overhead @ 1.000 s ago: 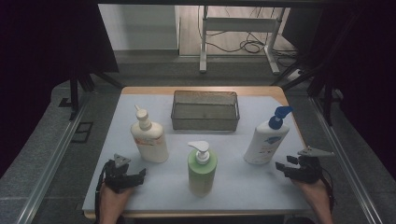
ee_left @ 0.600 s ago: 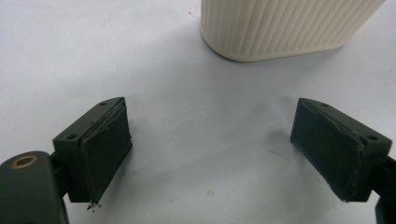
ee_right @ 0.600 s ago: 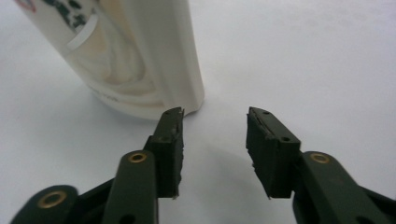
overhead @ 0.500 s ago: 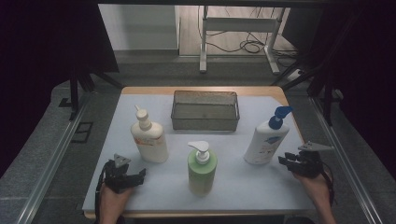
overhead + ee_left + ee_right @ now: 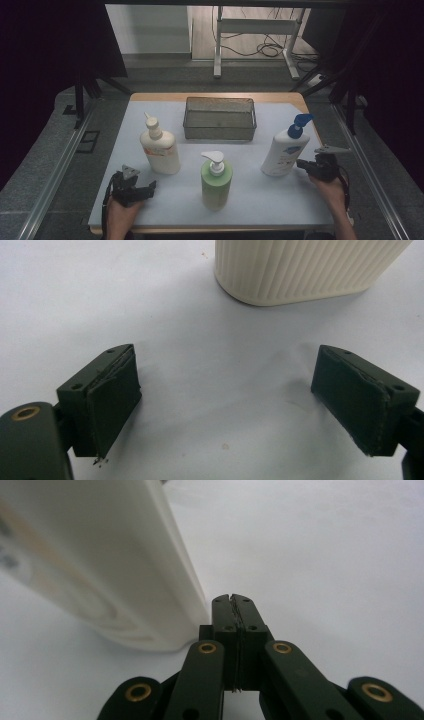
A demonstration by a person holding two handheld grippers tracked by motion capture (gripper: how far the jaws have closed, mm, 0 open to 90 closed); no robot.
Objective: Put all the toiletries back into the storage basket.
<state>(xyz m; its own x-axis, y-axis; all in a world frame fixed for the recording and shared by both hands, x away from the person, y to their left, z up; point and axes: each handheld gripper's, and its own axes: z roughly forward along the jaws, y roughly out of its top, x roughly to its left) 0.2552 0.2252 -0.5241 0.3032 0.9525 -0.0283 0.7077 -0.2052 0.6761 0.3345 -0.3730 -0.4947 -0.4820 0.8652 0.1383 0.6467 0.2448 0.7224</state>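
A table [image 5: 150, 210] covered by a pale sheet carries everything here. A wire basket [image 5: 219, 118] sits at the middle of its far side and serves as the landmark. Nearer than the basket and to its right stands a white pump bottle with a blue top [image 5: 284, 149], leaning a little. Nearer and to the basket's left stands a cream bottle [image 5: 160, 150] with a ribbed base. Straight in front of the basket, closest to the person, stands a green pump bottle [image 5: 216, 182].

The right gripper [image 5: 303, 164] is just beside the lower right side of the white bottle. Its jaws have just been closing and now meet with nothing between them; in the right gripper view [image 5: 233, 600] the tips sit beside the bottle's wall, perhaps touching it, though the blur makes this uncertain. The left gripper [image 5: 240, 405] rests low near the cream bottle, jaws wide apart and empty.

The white bottle looks like smooth, slippery plastic, fairly stiff, probably heavy if full, and tall enough to tip. The flat body is likely the safest hold, gripped across its narrow sides, not the pump.
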